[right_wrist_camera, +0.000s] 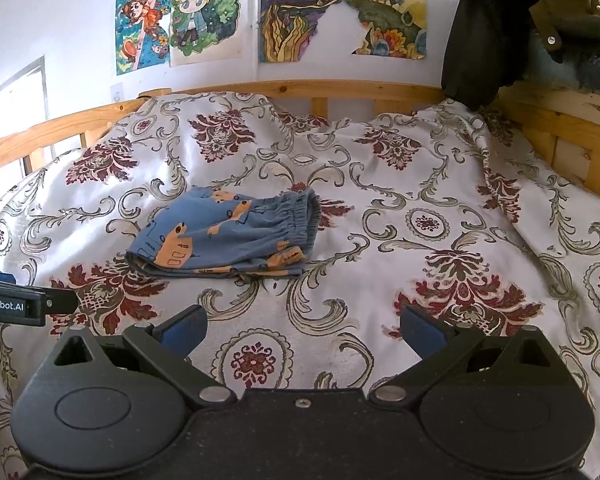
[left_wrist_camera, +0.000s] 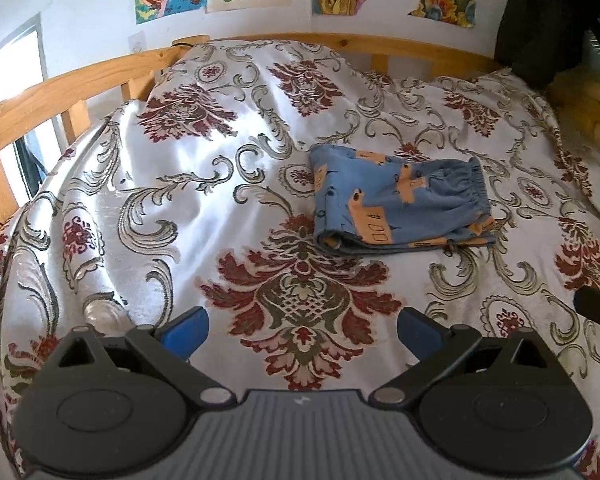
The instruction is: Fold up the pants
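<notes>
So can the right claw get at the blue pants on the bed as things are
Probably yes. The right claw is open and empty, and only bare bedspread lies between it and the folded pants, ahead to its left.

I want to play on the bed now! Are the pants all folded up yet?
Looks almost done. The blue pants lie in a small folded bundle on the bedspread, waistband on one side. Nothing is in hand: the left gripper and the right gripper are both open and held back from the pants. All that may be left is tidying the slightly uneven edges.
</notes>
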